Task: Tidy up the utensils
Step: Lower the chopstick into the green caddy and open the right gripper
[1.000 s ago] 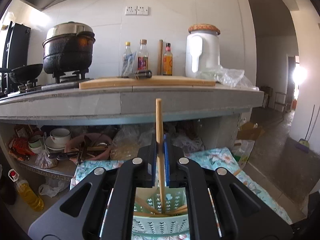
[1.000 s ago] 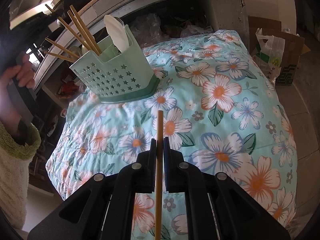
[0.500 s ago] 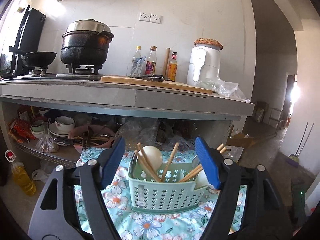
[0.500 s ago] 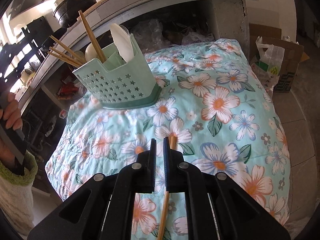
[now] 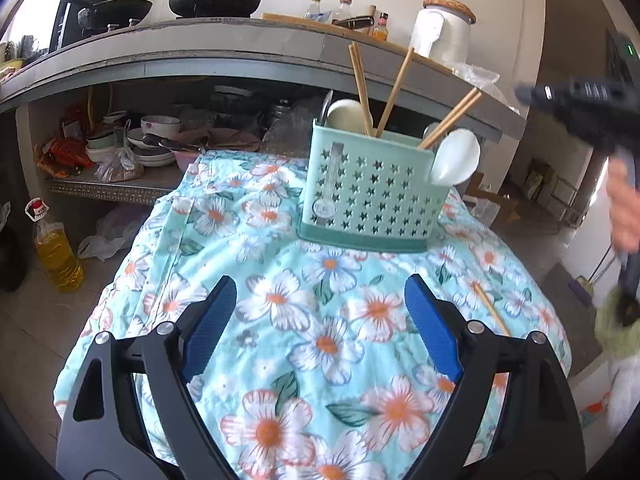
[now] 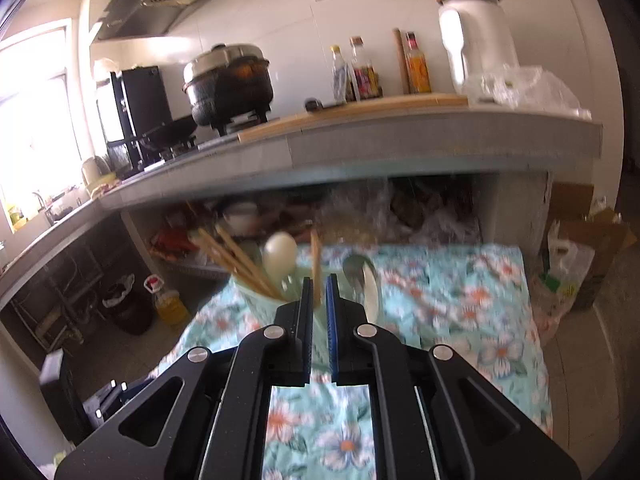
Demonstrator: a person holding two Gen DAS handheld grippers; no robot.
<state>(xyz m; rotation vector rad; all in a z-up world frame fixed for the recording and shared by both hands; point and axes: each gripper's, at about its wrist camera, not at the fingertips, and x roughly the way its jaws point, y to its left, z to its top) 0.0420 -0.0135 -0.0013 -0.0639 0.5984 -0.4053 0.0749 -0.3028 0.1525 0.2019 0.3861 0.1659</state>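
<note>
Left gripper (image 5: 316,316) empty with jaws wide; right gripper (image 6: 319,292) clamping a chopstick (image 6: 315,264).

Left jaws have just been opening, nothing sitting between the blue pads (image 5: 208,324), only the floral cloth (image 5: 280,360) showing below. The green utensil caddy (image 5: 368,196) is standing upright on the cloth ahead, holding several chopsticks (image 5: 396,88) and two white spoons (image 5: 456,160). One loose chopstick (image 5: 490,312) is lying on the cloth, near the left gripper's right finger. Right jaws are pinching the single chopstick, its tip sticking up just in front of the caddy in the right wrist view. That view is blurring, so how close it is to the caddy is unclear. A hand (image 5: 624,204) is showing at the right edge.
</note>
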